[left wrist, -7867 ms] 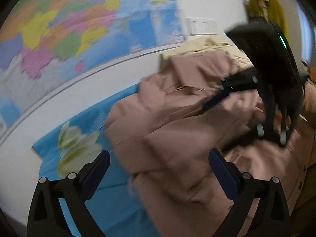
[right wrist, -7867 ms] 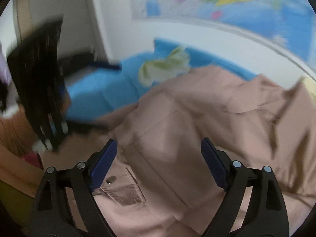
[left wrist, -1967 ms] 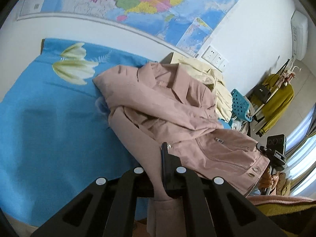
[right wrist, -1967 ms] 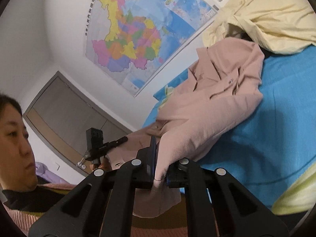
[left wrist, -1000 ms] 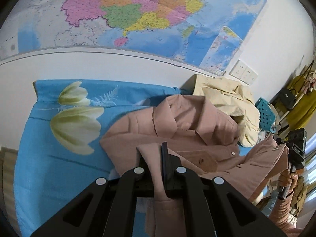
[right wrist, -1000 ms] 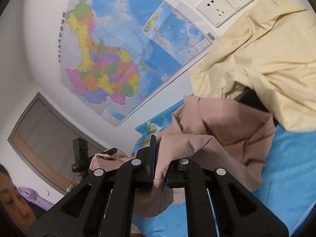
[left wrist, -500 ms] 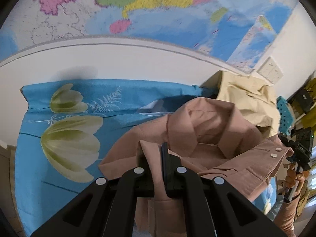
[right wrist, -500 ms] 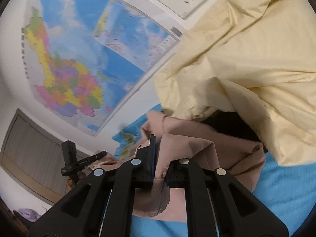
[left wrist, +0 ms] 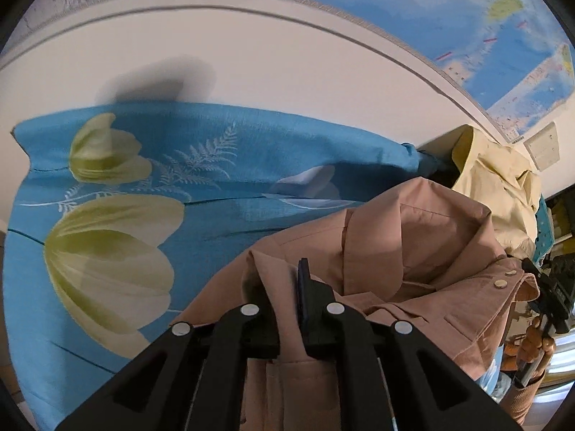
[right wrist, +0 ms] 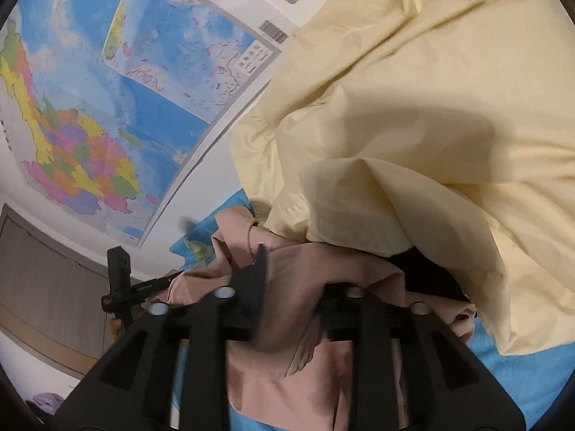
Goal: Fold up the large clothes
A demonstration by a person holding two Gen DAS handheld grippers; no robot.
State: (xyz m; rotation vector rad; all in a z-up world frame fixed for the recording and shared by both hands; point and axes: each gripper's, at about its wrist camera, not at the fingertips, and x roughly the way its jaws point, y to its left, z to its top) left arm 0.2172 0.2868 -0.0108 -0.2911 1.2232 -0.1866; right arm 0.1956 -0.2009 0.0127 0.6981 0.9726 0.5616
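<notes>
On a bed (left wrist: 230,165) spread with a blue tulip-print sheet: a pink jacket (left wrist: 413,251), heaped with its collar up and its snap-buttoned front edge turned toward the right of the left wrist view. Just beside it, against the wall, a pale yellow garment (left wrist: 503,179), its folds hanging over the jacket's far edge in the right wrist view. Above both, a coloured wall map (left wrist: 467,18).

Low in the left wrist view, the left gripper (left wrist: 284,280), tilted steeply down over the near side of the jacket. Fingers barely parted, having just been opening, with a raised fold of pink cloth standing between them and draped over one finger; grip loosened rather than clenched.

In the right wrist view, the right gripper (right wrist: 298,287), close to the yellow garment. Fingers released and clearly spread, having just been opening, with jacket cloth lying slack across the gap and covering one fingertip; the other finger (right wrist: 258,276) blurred.

At the right edge of the left wrist view, the right gripper again, small and dark, held in a hand (left wrist: 535,337) at the jacket's buttoned corner. Whether it touches the cloth there: cannot tell.
</notes>
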